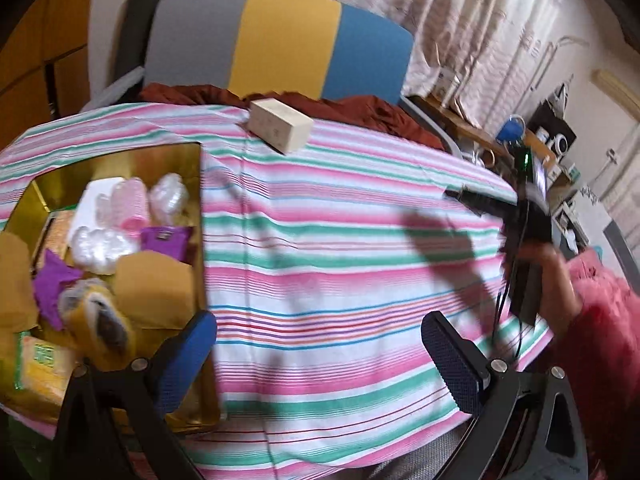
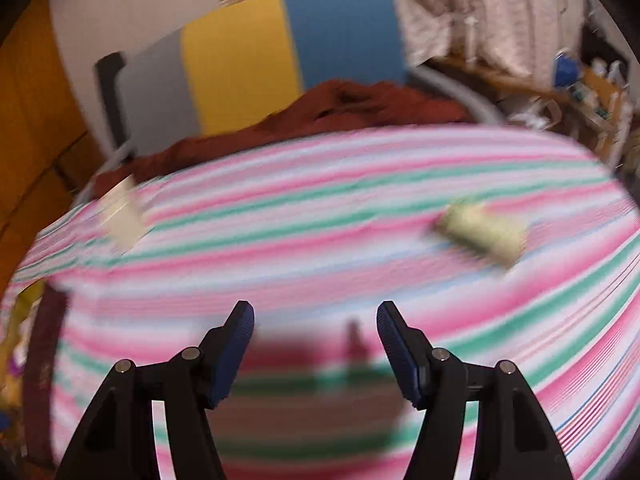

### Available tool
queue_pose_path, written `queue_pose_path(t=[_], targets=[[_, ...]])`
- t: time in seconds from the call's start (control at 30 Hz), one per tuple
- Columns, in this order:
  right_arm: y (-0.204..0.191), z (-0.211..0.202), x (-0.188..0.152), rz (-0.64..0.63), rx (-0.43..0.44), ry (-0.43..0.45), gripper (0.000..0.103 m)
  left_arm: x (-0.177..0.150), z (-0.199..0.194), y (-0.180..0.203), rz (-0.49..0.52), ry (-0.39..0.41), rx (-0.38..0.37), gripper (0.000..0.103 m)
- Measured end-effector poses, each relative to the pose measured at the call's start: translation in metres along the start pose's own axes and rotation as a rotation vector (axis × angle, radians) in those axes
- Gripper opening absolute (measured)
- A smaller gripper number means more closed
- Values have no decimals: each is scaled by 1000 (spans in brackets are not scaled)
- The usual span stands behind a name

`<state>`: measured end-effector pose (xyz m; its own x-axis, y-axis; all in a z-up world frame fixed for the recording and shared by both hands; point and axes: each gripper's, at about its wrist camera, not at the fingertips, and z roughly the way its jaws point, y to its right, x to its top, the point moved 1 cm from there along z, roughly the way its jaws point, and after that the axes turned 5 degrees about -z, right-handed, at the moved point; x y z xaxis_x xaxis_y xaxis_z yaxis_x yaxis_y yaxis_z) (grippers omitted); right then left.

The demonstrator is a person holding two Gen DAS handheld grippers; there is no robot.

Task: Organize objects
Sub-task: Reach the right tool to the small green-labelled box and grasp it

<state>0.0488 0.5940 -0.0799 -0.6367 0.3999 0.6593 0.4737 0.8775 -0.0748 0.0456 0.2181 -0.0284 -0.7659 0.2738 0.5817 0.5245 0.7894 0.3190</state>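
Observation:
A gold tray [image 1: 196, 216] at the left of the striped table holds purple packets, clear and pink plastic items, a yellow pack and tan sponges. A cream box [image 1: 280, 124] lies near the table's far edge; it also shows in the right wrist view [image 2: 122, 216]. A pale green-yellow packet [image 2: 484, 232] lies on the cloth to the right, blurred. My left gripper [image 1: 320, 344] is open and empty, beside the tray's right edge. My right gripper [image 2: 316, 332] is open and empty above the cloth; it also shows in the left wrist view [image 1: 472, 198].
A striped cloth [image 1: 340, 240] covers the table. A chair with a grey, yellow and blue back [image 1: 280, 40] stands behind it with a rust-red cloth [image 1: 360, 108] on it. A cluttered shelf [image 1: 540, 148] is at the right.

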Motion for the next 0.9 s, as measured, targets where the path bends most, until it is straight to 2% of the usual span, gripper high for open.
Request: queue_pose_path(t=[0.1, 0.23, 0.37, 0.4, 0.47, 0.57, 0.6, 0.63, 0.77, 0.83, 0.9], targets=[[42, 3, 28, 22, -53, 20, 65, -2, 7, 8, 17, -21, -1, 103], [99, 15, 53, 120, -84, 7, 65, -4, 17, 11, 15, -48, 5, 103], [132, 33, 52, 205, -40, -70, 65, -4, 26, 14, 13, -72, 13, 103], [134, 38, 49, 221, -4, -98, 65, -4, 27, 14, 13, -75, 11, 103], [132, 46, 39, 242, 62, -148, 65, -3, 29, 15, 13, -80, 10, 103], [106, 39, 23, 197, 184, -152, 65, -3, 30, 16, 18, -81, 12, 103], [96, 35, 20, 169, 201, -155, 65, -3, 31, 17, 20, -83, 12, 103], [85, 31, 18, 126, 193, -149, 65, -3, 31, 17, 19, -84, 10, 103], [63, 25, 20, 21, 52, -108, 65, -1, 35, 18, 4, -91, 7, 103], [59, 30, 24, 25, -13, -107, 65, 1, 34, 20, 4, -89, 12, 103], [62, 35, 24, 51, -42, -107, 65, 4, 34, 21, 4, -85, 21, 103]])
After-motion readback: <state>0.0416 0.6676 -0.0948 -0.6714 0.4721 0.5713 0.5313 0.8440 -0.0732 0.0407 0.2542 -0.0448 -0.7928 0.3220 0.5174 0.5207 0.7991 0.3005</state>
